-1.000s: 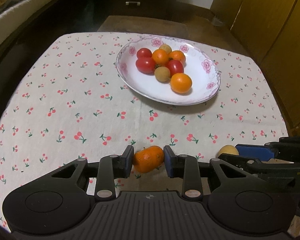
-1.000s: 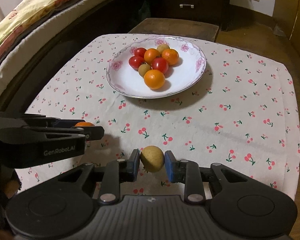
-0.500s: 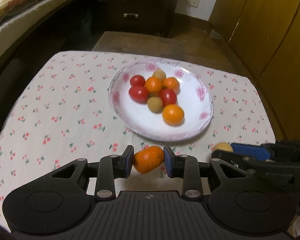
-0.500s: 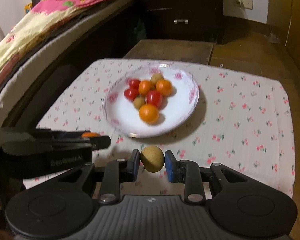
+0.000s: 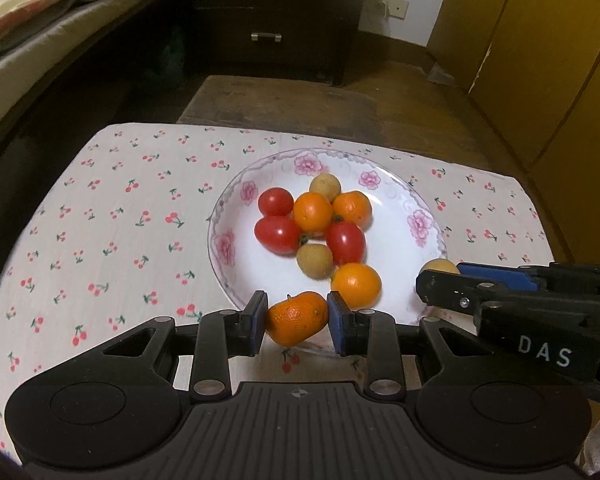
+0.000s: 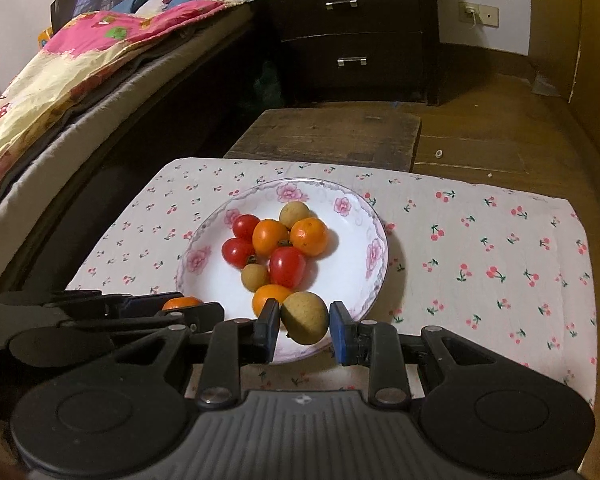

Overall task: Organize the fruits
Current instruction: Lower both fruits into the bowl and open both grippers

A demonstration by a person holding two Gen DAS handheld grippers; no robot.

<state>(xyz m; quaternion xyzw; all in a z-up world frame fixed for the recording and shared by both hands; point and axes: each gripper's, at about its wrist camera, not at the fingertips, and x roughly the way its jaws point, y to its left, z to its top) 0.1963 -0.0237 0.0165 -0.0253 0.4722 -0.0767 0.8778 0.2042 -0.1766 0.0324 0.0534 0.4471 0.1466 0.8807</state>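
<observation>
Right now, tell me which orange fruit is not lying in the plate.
The orange clamped in the left gripper; the other three oranges rest in the plate.

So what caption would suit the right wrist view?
Right tool carries a tan longan over the floral plate's near rim.

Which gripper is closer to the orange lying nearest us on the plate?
Left, by a little. The left gripper holds its mandarin right beside that orange; the right gripper holds a tan fruit just in front of it.
</observation>
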